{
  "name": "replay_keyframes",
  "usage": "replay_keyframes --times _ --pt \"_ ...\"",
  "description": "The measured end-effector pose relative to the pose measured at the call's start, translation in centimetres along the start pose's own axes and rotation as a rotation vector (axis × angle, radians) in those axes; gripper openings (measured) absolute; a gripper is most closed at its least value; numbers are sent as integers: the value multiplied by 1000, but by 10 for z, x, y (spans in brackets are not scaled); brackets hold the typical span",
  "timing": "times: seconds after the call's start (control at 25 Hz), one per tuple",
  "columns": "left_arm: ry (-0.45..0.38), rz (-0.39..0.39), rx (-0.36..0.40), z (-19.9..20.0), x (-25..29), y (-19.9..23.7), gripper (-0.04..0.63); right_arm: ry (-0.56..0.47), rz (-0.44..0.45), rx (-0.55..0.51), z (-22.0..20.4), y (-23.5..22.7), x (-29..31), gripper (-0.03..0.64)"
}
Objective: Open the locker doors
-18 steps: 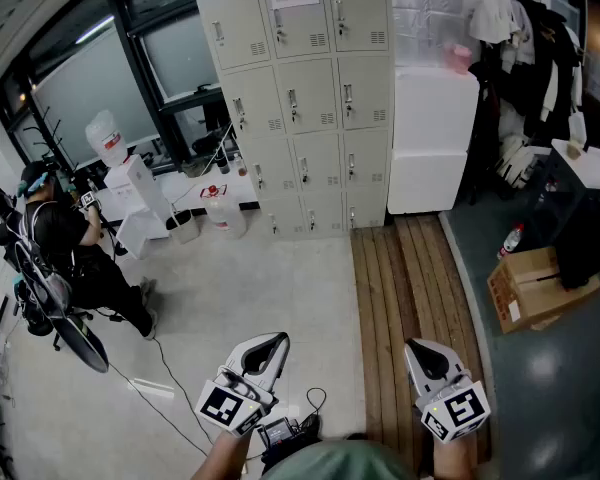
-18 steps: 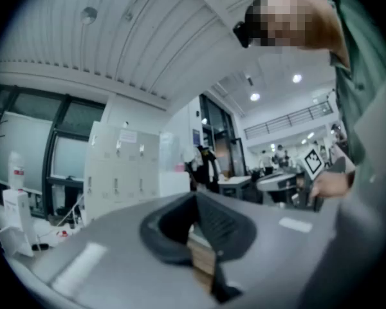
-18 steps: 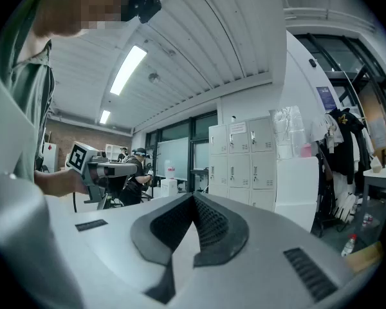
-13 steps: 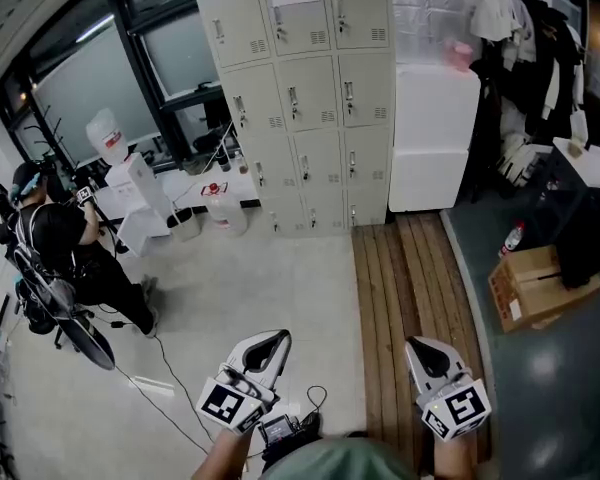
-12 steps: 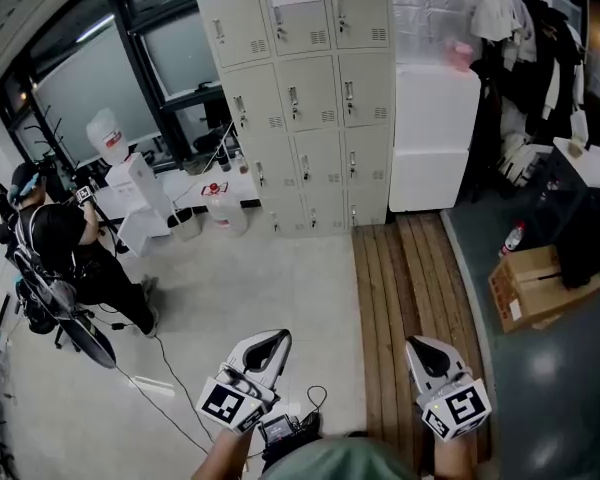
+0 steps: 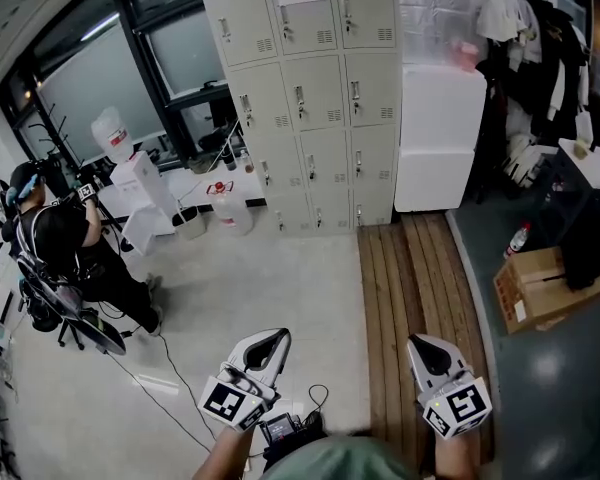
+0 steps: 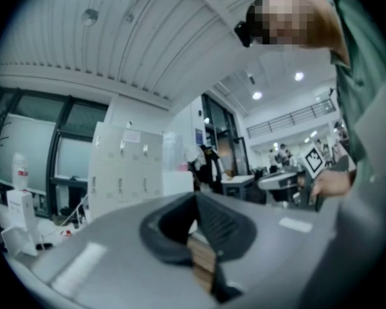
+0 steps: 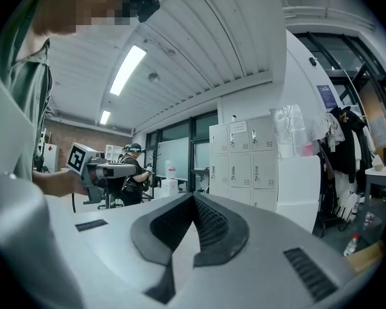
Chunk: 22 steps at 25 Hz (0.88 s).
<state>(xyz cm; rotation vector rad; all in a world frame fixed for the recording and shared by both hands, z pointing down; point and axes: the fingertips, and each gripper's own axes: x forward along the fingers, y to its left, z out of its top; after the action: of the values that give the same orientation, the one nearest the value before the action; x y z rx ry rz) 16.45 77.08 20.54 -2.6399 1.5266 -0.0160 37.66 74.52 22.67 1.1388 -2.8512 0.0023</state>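
Note:
A beige bank of lockers stands against the far wall, three columns wide, and every door I can see is closed. It also shows far off as the lockers in the left gripper view and the lockers in the right gripper view. My left gripper is held low near my body, well short of the lockers, shut with nothing between its jaws. My right gripper is beside it over the wooden strip, likewise shut and empty. Each gripper's own view shows the left gripper and the right gripper with jaws pressed together.
A white cabinet adjoins the lockers on the right. A wooden slat strip runs toward them. A cardboard box and hanging clothes are at right. A person stands at left near a water jug. A cable crosses the floor.
The head view has shifted a little, so the lockers sit slightly further right in the frame. The person at left has shifted slightly. Both grippers keep their place and stay shut.

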Motion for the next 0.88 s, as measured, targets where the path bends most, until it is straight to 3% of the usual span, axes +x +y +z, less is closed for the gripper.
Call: replay_keyframes --times 0.32,0.88 --pt "35 54 2 -16 2 42 -2 0 -9 21 -6 3 38 5" --pt "-63 -30 15 -16 25 132 -2 -3 -100 7 11 15 135 5"
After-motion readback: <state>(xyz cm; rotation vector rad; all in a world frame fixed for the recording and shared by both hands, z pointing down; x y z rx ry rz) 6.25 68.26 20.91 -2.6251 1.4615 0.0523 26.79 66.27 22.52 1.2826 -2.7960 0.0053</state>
